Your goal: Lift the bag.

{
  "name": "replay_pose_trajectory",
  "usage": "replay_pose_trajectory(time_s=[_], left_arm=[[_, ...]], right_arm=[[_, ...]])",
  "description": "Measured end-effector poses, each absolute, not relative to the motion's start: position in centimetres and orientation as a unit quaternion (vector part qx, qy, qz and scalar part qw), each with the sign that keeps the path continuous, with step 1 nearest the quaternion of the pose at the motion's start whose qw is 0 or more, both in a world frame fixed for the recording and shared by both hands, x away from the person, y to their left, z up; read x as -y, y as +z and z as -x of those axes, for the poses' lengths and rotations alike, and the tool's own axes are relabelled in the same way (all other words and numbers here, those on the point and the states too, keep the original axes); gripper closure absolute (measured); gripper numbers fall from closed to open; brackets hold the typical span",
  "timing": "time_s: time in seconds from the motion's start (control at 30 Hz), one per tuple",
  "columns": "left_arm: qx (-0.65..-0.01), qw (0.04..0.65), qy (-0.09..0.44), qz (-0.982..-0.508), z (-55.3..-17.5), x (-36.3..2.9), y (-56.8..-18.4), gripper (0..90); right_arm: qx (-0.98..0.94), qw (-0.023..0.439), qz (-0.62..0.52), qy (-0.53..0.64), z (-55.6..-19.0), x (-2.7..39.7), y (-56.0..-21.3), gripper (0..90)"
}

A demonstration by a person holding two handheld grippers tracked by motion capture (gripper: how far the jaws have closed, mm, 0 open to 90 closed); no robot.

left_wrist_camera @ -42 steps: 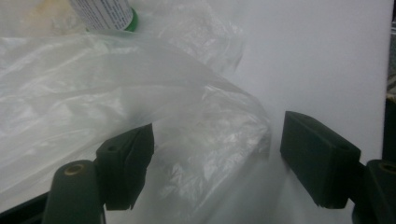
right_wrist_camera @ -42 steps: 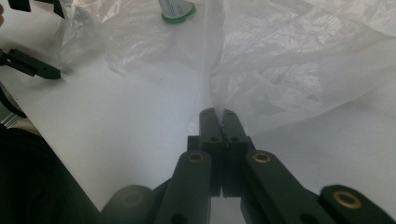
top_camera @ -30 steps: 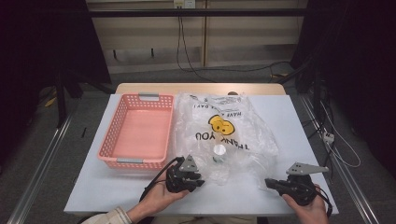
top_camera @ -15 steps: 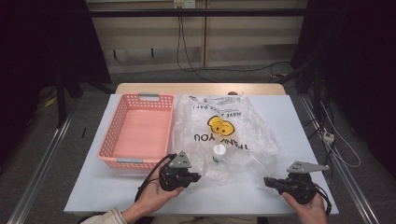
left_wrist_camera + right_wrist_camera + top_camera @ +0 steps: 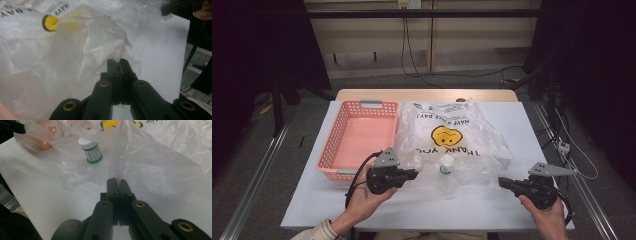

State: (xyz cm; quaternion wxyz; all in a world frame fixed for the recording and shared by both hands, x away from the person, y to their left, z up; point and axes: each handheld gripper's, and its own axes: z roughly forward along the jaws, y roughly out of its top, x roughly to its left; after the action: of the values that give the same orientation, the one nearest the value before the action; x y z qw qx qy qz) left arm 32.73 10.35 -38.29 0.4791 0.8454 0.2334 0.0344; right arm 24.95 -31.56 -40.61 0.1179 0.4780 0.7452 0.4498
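Observation:
A clear plastic bag (image 5: pixel 472 145) with a yellow smiley and black lettering lies crumpled across the middle of the white table (image 5: pixel 312 200). A small white bottle (image 5: pixel 446 164) with a green band stands upright at the bag's near edge; in the right gripper view the bottle (image 5: pixel 91 151) shows through the film. My left gripper (image 5: pixel 414 174) is at the bag's near left edge, its jaws closed with thin film (image 5: pixel 62 62) around the tips (image 5: pixel 117 61). My right gripper (image 5: pixel 502 182) is shut on the bag's near right edge, and a taut ridge of film (image 5: pixel 155 162) rises from its tips (image 5: pixel 116 180).
A pink plastic basket (image 5: pixel 329 150) sits left of the bag, close behind my left gripper. The table's near strip between the two hands is bare white. Cables and dark frame posts lie on the floor beyond the table.
My left gripper has drawn back to the left, away from the bottle and toward the basket's near corner. The right gripper has barely shifted.

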Motion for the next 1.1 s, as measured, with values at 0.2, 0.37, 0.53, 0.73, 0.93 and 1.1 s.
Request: replay_pose_trajectory(time_s=[0.2, 0.37, 0.53, 0.73, 0.93, 1.1], left_arm=[[-0.240, 0.494, 0.051, -0.834, -33.1, -11.4, -37.0, 90.0], [-0.241, 0.509, 0.060, -0.824, -33.6, -12.0, -35.7, 90.0], [-0.248, 0.520, 0.074, -0.814, -34.4, -12.6, -34.6, 90.0], [-0.253, 0.538, 0.086, -0.799, -35.2, -13.2, -33.2, 90.0], [-0.253, 0.562, 0.100, -0.782, -35.7, -13.7, -31.3, 90.0], [-0.256, 0.579, 0.110, -0.767, -36.0, -14.0, -30.0, 90.0]], right_arm=[[-0.736, 0.127, -0.474, 0.466, -25.4, 31.6, -39.7, 90.0], [-0.730, 0.140, -0.471, 0.476, -26.2, 31.7, -38.5, 90.0], [-0.724, 0.154, -0.464, 0.487, -27.3, 31.7, -37.0, 90.0], [-0.719, 0.169, -0.454, 0.498, -28.5, 31.3, -35.4, 90.0], [-0.710, 0.184, -0.443, 0.516, -29.5, 31.0, -33.6, 90.0], [-0.699, 0.199, -0.433, 0.534, -30.3, 31.0, -31.8, 90.0]])
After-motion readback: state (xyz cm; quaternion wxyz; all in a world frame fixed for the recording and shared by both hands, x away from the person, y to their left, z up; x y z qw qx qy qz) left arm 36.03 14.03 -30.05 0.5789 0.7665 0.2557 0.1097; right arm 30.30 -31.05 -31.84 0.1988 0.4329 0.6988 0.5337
